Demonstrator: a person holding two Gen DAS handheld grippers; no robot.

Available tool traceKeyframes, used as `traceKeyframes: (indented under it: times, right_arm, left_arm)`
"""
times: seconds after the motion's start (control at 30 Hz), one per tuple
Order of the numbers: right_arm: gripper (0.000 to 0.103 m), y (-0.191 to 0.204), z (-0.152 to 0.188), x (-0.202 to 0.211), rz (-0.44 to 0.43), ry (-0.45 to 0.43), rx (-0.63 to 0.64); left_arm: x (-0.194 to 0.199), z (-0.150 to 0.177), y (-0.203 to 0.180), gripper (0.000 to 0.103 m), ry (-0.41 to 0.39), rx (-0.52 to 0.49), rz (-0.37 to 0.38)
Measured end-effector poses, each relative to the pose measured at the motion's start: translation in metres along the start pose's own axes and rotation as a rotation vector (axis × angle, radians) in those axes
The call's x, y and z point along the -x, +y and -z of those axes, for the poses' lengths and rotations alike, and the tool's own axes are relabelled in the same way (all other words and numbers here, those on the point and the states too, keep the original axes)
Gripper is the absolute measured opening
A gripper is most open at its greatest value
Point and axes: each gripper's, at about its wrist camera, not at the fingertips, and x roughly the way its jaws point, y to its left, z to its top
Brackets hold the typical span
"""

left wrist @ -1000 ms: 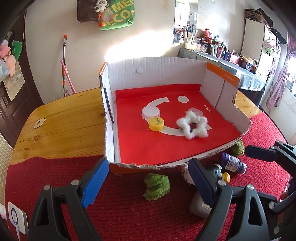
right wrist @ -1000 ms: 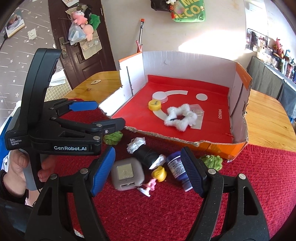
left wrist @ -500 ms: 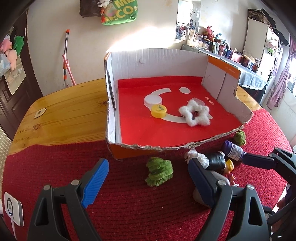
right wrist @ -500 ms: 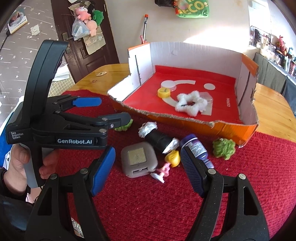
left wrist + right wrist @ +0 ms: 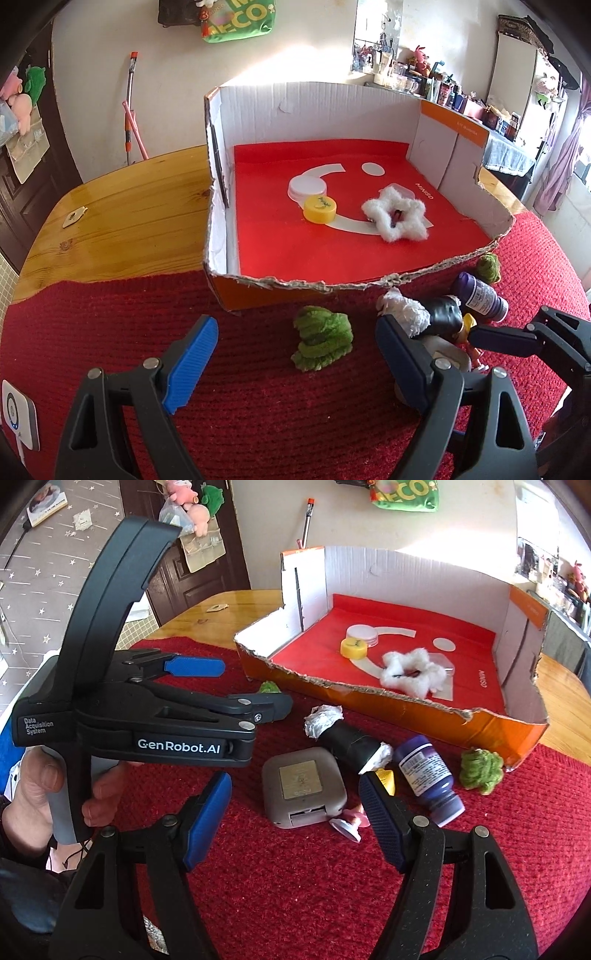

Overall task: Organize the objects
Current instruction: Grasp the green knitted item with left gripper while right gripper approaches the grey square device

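a: where's the left gripper [image 5: 295, 354]?
b: jaws apart over the red mat [image 5: 110, 317], green tuft [image 5: 322, 338] lying between them, near the box [image 5: 258, 295].
a: and the right gripper [image 5: 295, 819]?
b: apart too, grey case [image 5: 304, 786] between its fingers.

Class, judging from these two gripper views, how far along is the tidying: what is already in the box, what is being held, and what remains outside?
Done: the yellow cap, white lid and white star lie in the cardboard box. In hand: nothing; the left gripper and right gripper are open. Left on the red mat: two green fuzzy pieces, purple bottle, grey square case, black roll.
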Motion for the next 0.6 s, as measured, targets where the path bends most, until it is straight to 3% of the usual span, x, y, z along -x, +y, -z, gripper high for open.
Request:
traceKeyframes:
  times: [0.47,0.6]
  right_arm:
    - [0.058,0.002,-0.001,-0.012,0.008,0.031,0.019]
    - [0.052,0.003,-0.003,-0.013,0.034,0.037,0.031]
  left_arm:
    - [-0.017,0.002,0.004,0.068,0.052,0.019,0.033]
    - [-0.015,0.001,0.002,0.046,0.050,0.013,0.046]
